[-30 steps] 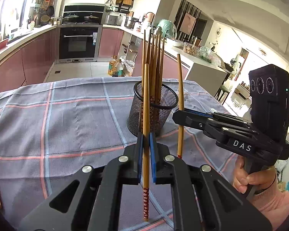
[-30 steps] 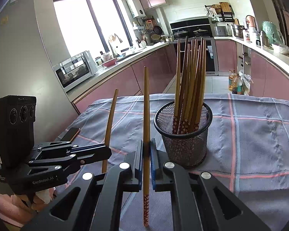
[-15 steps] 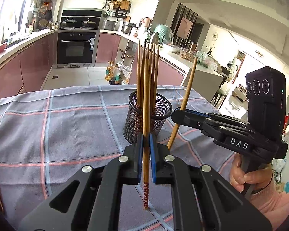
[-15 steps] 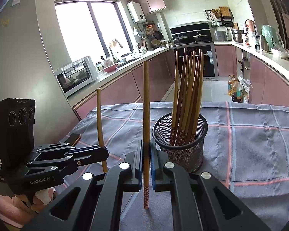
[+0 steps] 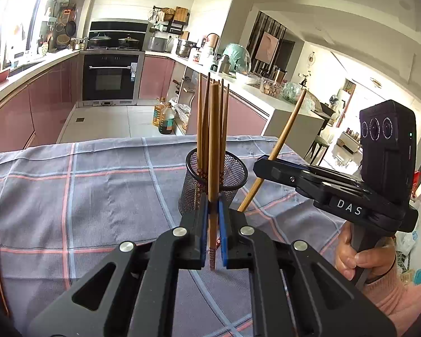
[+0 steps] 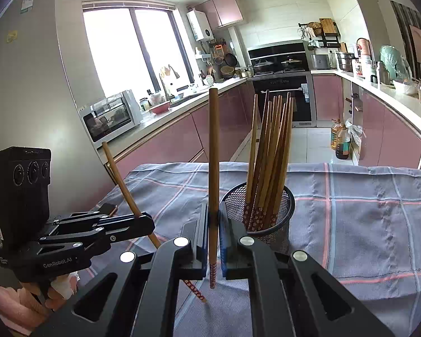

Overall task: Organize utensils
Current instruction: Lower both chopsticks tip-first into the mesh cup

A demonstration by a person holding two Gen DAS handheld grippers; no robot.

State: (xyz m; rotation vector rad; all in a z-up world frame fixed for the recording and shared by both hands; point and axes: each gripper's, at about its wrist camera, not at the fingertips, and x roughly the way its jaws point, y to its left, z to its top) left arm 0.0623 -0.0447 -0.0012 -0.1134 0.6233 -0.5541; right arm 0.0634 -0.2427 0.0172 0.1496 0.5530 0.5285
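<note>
Both clamped on chopsticks: left claw (image 5: pixel 212 241), marked "GenRobot.AI"; right claw (image 6: pixel 212 241), marked "DAS"; cup (image 6: pixel 257 210) near.

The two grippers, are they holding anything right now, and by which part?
Each holds one wooden chopstick. The left gripper clamps its chopstick low on the shaft, just above the patterned tip; the right gripper grips its chopstick at the same spot.

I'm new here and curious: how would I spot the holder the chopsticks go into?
Find the table's grey plaid cloth. Near its middle stands a black wire-mesh cup, round and open-topped, with a bundle of brown chopsticks leaning inside. It is the only container on the cloth.
</note>
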